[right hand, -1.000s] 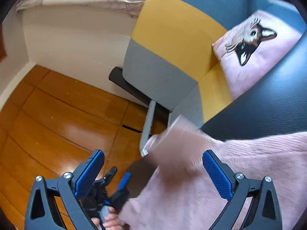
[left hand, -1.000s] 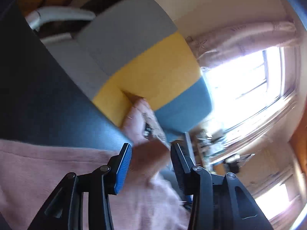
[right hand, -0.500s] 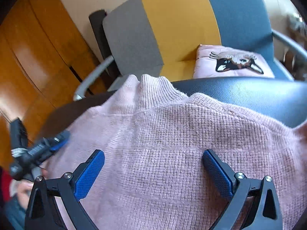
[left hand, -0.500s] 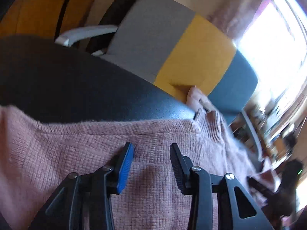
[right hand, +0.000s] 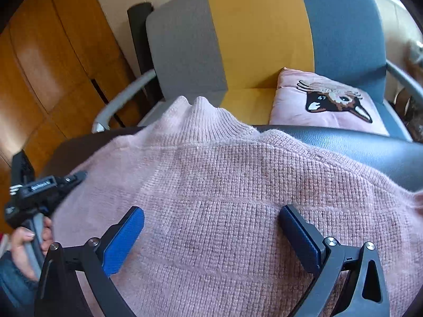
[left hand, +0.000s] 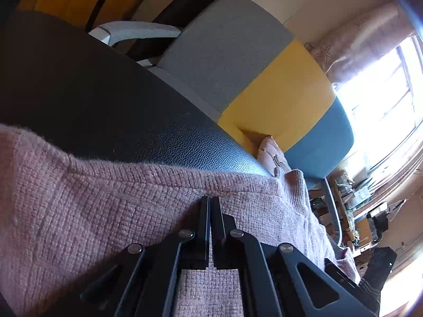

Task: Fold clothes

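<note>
L gripper (left hand: 210,206) sits low on the pink sweater (left hand: 105,211), jaws pressed together w/ only a thin slit between them; tips sit at a small pucker in the knit near the sweater's far edge, so it looks pinched on the fabric there. In the R wrist view the L gripper (right hand: 76,177) shows at far left, at the sweater's left edge, w/ the person's hand (right hand: 26,248) on its handle.

Sweater lies spread on a black leather surface (left hand: 105,105), which shows bare beyond the sweater's far edge. Ribbed collar (right hand: 201,113) sticks up at the far side, toward the chair, and is bunched into soft peaks. The knit fills most of the lower half of both views.

R gripper (right hand: 211,227) hovers over or on the sweater's middle, jaws wide apart, blue pads (right hand: 124,237) facing inward, nothing between them but flat knit; can't tell if the tips touch the fabric.

Behind the surface: a chair (right hand: 259,26) w/ grey, yellow and blue panels and a grey armrest (right hand: 119,97). On its seat, right of centre, a pink cushion (right hand: 290,105) w/ a dog-face print. Wood panelling (right hand: 53,52) at left. In the L wrist view, a bright window (left hand: 383,92) w/ a pink curtain (left hand: 364,37) at far right.
</note>
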`<state>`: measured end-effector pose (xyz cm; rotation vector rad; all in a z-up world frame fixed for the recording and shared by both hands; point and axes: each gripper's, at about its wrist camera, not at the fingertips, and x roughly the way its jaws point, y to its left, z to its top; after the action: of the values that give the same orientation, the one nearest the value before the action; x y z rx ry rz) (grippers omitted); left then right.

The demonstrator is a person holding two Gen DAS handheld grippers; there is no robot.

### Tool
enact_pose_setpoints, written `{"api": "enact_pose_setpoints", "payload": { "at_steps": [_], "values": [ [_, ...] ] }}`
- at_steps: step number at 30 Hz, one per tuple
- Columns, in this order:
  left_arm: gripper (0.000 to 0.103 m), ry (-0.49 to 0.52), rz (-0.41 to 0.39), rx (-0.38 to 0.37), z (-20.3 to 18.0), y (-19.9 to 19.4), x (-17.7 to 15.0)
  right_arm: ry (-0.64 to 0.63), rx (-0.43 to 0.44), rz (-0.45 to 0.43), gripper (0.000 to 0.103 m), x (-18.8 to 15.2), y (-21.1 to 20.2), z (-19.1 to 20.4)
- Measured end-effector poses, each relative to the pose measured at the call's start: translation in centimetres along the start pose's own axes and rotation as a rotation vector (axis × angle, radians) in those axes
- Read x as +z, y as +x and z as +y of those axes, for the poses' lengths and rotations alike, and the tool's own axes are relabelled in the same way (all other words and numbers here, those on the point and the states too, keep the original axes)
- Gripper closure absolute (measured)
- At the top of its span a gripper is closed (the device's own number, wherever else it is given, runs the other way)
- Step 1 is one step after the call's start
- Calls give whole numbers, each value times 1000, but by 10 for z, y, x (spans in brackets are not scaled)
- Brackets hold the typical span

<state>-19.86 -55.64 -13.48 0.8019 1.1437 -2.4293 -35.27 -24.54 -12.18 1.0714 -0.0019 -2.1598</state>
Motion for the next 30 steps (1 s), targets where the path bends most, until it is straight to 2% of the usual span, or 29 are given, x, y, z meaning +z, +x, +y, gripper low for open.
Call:
{"api": "enact_pose_setpoints", "payload": {
  "at_steps": [1, 2, 6, 10, 14, 17, 19, 23, 24, 26, 30],
  "values": [
    [94, 30, 4, 15, -10, -4, -3, 8, 9, -8, 0, -2, -3, 0],
    [82, 55, 6, 28, -17, -12, -8, 12, 13, -12, 0, -3, -5, 0],
    [79, 120, -19, 43, -32, -54, -24, -1, -4, -6, 0, -4, -5, 5],
    [79, 105, -116, 260, -7, -108, -12, -47, -62, 15, 0, -10, -5, 15],
    [79, -144, -206, 549, 55, -161, 1, -63, -82, 19, 0, -20, -11, 17],
    [79, -313, -243, 682, 104, -190, 2, -61, -83, 19, 0, -26, -13, 16],
    [79, -344, -216, 744, 124, -194, 3, -62, -84, 19, 0, -28, -13, 15],
    [79, -275, -118, 877, 145, -180, 5, -70, -92, 23, 0, -31, -12, 16],
    [76, -221, -104, 910, 146, -176, 6, -70, -93, 23, 0, -31, -11, 17],
    [76, -135, -88, 967, 149, -172, 9, -67, -92, 22, 0, -31, -11, 18],
    [74, -102, -75, 1029, 159, -172, 14, -58, -80, 18, 0, -31, -11, 17]
  ]
}}
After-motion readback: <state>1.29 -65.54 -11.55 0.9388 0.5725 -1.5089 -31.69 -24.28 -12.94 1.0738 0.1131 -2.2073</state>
